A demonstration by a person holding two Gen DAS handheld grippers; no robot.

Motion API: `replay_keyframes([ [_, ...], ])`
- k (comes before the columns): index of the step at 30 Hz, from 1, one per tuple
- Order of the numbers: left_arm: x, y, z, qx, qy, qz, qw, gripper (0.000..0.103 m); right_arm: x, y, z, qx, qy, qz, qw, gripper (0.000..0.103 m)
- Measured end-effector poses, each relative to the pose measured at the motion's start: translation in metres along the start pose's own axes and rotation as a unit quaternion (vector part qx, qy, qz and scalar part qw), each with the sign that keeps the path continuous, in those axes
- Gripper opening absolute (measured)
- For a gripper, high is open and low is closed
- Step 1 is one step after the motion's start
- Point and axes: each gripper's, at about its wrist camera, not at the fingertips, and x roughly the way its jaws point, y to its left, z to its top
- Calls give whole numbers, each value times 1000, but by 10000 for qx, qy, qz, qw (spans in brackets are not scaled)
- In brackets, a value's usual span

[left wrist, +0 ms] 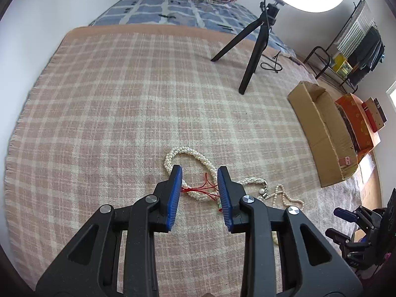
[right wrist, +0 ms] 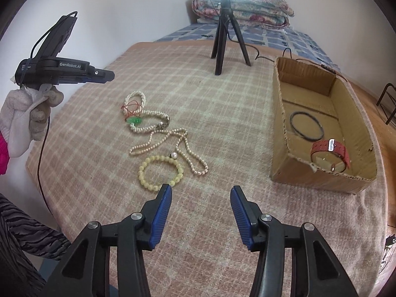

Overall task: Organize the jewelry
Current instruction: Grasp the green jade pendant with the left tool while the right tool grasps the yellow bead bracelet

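My left gripper (left wrist: 200,173) has its jaws spread and empty, poised over the tangled pearl bracelet (left wrist: 188,157) with the red cord (left wrist: 205,186) showing between the blue pads (left wrist: 174,198); my right gripper (right wrist: 201,190) is spread wide too, holding nothing, its left pad just beside the yellow bead bracelet (right wrist: 160,170). To do this pick well, I judge I should lower the left jaws so they straddle one thick run of pearls, not the thin cord, and close gently, since this bracelet touches the one next to it and may drag it along when lifted. Counting from the right wrist view, I make four pieces on the plaid blanket (right wrist: 222,113): the bracelet with the red cord, a pearl bracelet with a green pendant (right wrist: 135,120), a long pearl necklace (right wrist: 183,148), and the yellow one. In the cardboard box (right wrist: 279,123), well apart to the right, I count two: a black ring-shaped band (right wrist: 307,125) and a red-strapped watch (right wrist: 330,152). One ring light tripod (right wrist: 222,37) stands beyond.
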Motion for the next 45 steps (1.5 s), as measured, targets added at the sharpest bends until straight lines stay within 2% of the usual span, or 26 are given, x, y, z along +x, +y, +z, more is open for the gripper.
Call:
replay_keyframes([
  [4,15,4,-3,-5,201,-29,9998,29,7,2,0,-21,93,56,9999,49],
  [10,28,-1,-18,276,499,-195,9982,29,16,3,-1,-76,209,99,9997,49],
  [12,29,-5,-20,381,521,-190,9977,29,19,4,-2,-78,264,127,9995,49],
  [17,31,-1,-14,198,550,-306,9978,29,27,7,-3,-101,337,139,9993,48],
  [25,42,-9,-16,378,706,-277,9964,29,33,8,-5,-97,420,148,9990,48],
  [29,42,-19,-18,490,745,-430,9951,29,37,8,-5,-65,465,145,9988,48],
  [34,49,-33,-24,590,975,-636,9914,29,38,10,-3,-94,462,132,9988,48],
  [38,58,-38,-26,614,1136,-515,9903,29,39,11,-3,-95,462,151,9988,48],
  [45,70,-40,-27,712,1200,-281,9898,29,44,10,-3,10,539,267,9982,48],
])
